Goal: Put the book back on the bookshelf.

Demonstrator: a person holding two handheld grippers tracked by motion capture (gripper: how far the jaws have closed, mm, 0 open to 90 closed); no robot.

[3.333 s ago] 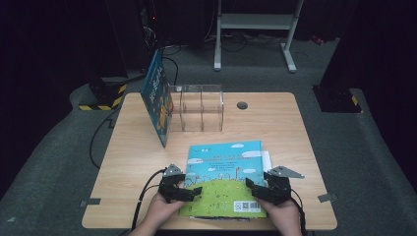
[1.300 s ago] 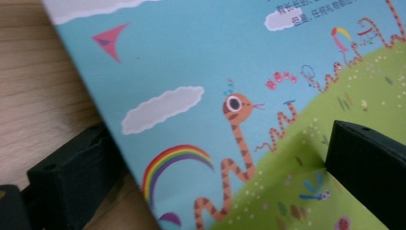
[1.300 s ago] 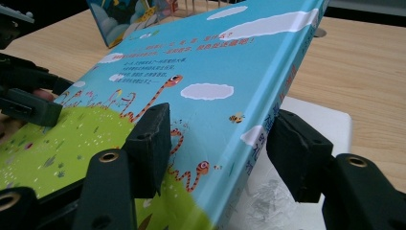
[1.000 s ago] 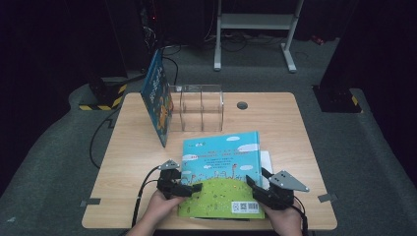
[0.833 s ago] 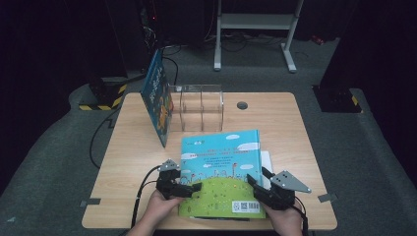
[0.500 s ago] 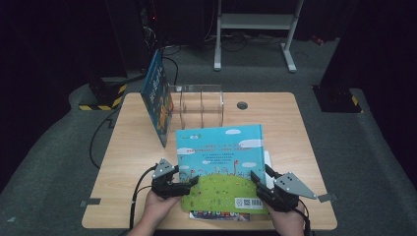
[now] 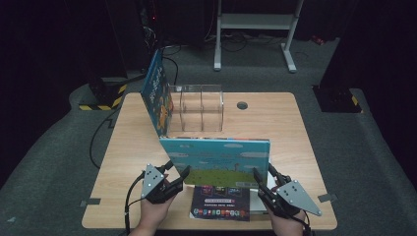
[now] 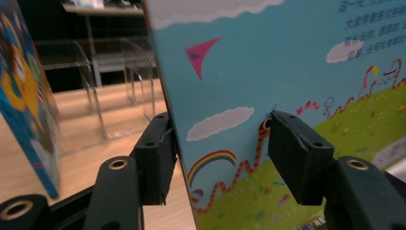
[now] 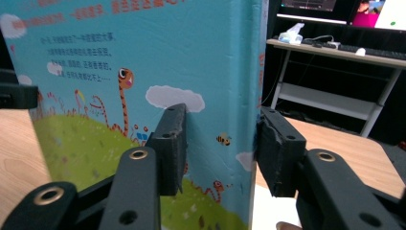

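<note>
Picture book (image 7: 215,164) raised on its lower edge near the front of the table (image 7: 275,123), cover toward me, top edge tilted away. My left gripper (image 7: 173,173) straddles the book's left edge: one pad (image 8: 155,160) lies against the back face, the other (image 8: 297,153) rests on the cover; the jaws have just been closing and I judge them seated on the board. My right gripper (image 7: 261,180) takes the spine edge, one pad (image 9: 171,143) on the cover and one (image 9: 280,155) at the spine side, jaws likewise just closing onto it. Risks, as I judge them: both grips sit low and at the margins, so the tall book may pivot forward or back between the pads; uneven lift from my two hands could twist the cover or let it slip; carrying it forward, its top edge could strike the clear divider rack (image 7: 195,108) or knock over the second book (image 7: 156,93) leaning at the rack's left end. Count: two books, one rack, one dark card (image 7: 221,202) lying flat under the raised book, two grippers.
</note>
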